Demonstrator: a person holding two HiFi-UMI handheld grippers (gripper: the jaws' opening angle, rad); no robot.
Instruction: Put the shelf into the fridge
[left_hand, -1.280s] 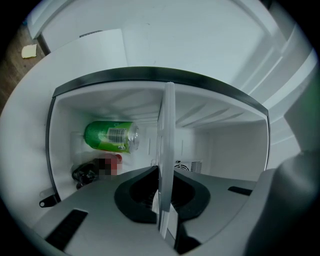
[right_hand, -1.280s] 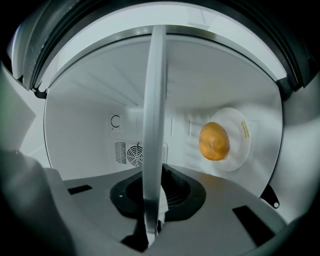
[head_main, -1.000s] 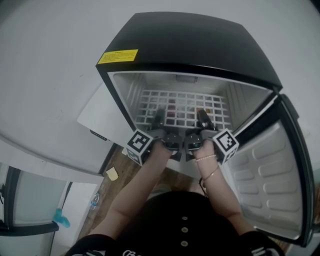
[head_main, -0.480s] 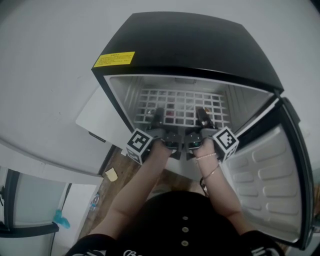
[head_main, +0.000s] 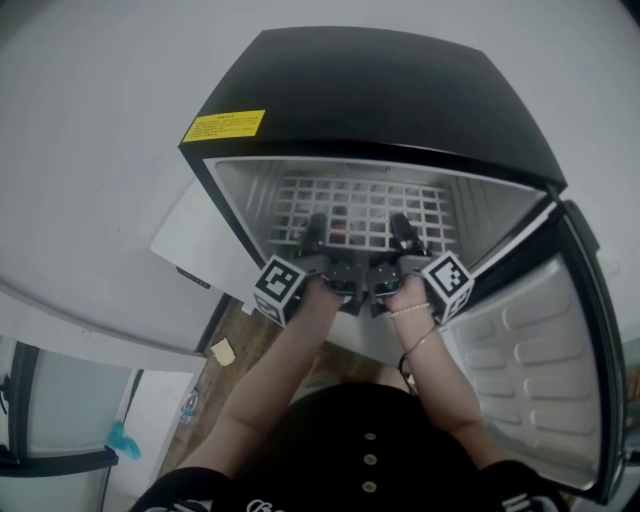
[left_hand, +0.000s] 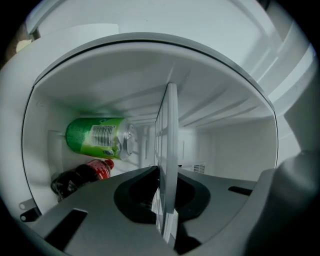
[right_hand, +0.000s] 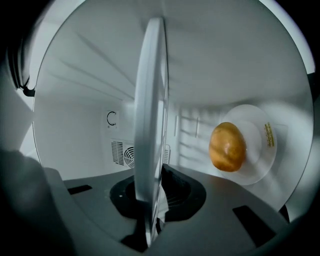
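A black mini fridge (head_main: 380, 90) stands open, its door (head_main: 540, 360) swung out to the right. A white wire shelf (head_main: 360, 205) lies level inside it. My left gripper (head_main: 313, 232) and right gripper (head_main: 402, 232) reach into the opening side by side, each shut on the shelf's front edge. The left gripper view has the shelf (left_hand: 170, 140) edge-on between the jaws of the left gripper (left_hand: 165, 200). The right gripper view likewise has the shelf (right_hand: 150, 115) clamped in the right gripper (right_hand: 152, 200).
A green can (left_hand: 97, 137) and a cola bottle (left_hand: 80, 175) lie in the fridge on one side of the shelf. A yellow-orange fruit (right_hand: 227, 146) on a clear plate (right_hand: 262, 150) sits at the right. A white unit (head_main: 190, 235) stands left of the fridge.
Both grippers and the shelf have edged slightly deeper into the fridge; less of the shelf shows under the fridge's top edge.
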